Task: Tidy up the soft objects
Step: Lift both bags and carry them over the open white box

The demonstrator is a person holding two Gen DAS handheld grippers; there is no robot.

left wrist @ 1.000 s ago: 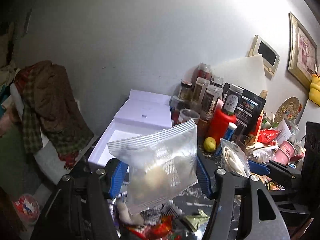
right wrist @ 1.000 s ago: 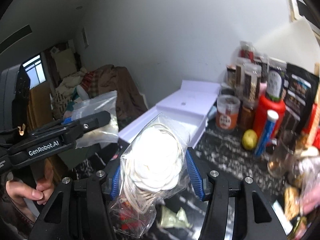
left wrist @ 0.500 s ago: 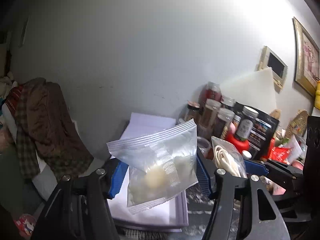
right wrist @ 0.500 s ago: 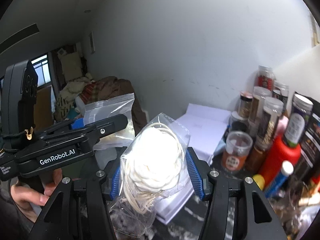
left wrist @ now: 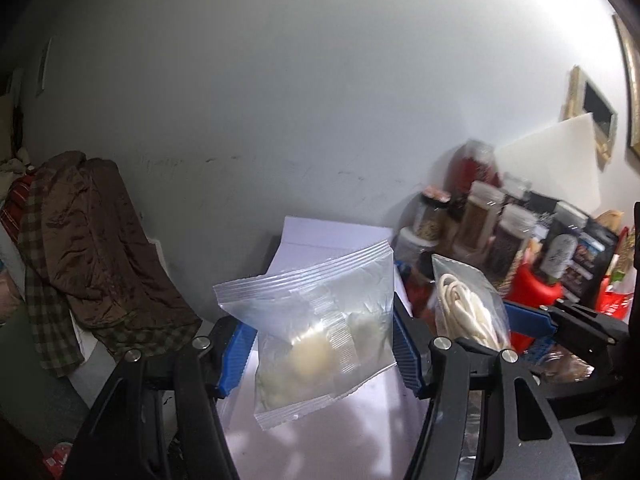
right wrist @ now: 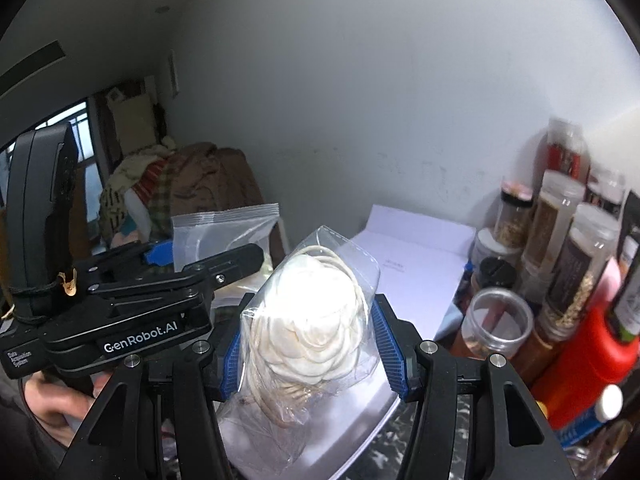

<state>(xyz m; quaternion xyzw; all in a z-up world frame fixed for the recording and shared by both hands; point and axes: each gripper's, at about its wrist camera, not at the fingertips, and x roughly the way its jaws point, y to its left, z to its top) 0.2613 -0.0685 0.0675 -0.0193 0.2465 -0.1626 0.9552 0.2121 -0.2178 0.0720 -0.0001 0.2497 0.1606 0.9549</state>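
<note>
My left gripper (left wrist: pixel 322 354) is shut on a clear zip bag (left wrist: pixel 324 332) with pale soft lumps inside, its blue pads pressing both sides. It hangs above an open white box (left wrist: pixel 360 420). My right gripper (right wrist: pixel 311 356) is shut on a clear bag of coiled white cord (right wrist: pixel 316 312), also over the white box (right wrist: pixel 416 264). The two grippers are side by side: the right wrist view shows the left gripper (right wrist: pixel 208 252) with its zip bag (right wrist: pixel 224 236) at the left, and the left wrist view shows the cord bag (left wrist: pixel 468 312) at the right.
Several spice jars (right wrist: pixel 560 216) and a red bottle (right wrist: pixel 592 352) crowd the counter right of the box, against the wall. A pile of brown and checked clothing (left wrist: pixel 88 252) lies to the left. A person's hand (right wrist: pixel 52 404) holds the left gripper's handle.
Both grippers have carried their bags leftward along the counter. The white box now lies under the bags, and the jars have slid to the right edge of both views.
</note>
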